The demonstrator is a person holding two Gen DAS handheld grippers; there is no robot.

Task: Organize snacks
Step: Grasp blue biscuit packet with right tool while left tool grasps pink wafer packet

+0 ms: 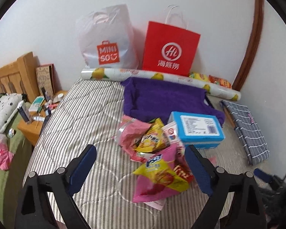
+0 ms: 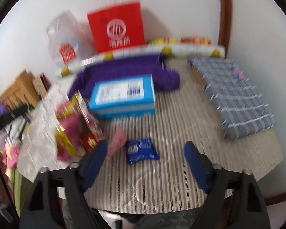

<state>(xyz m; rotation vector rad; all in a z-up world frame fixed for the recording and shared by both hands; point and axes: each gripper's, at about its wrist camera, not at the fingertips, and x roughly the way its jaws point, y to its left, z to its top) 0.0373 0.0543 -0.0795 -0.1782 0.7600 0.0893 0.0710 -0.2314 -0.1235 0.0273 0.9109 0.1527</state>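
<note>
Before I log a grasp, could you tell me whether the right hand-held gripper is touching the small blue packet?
Apart: the right wrist view shows the right hand-held gripper open, bare striped bedding between its pads and the small blue packet.

Pile of crinkled snack bags [image 1: 156, 152], pink, yellow and red, heaped on striped bedding beside blue box [image 1: 197, 129]; small blue packet [image 2: 141, 150] lying flat apart.
</note>
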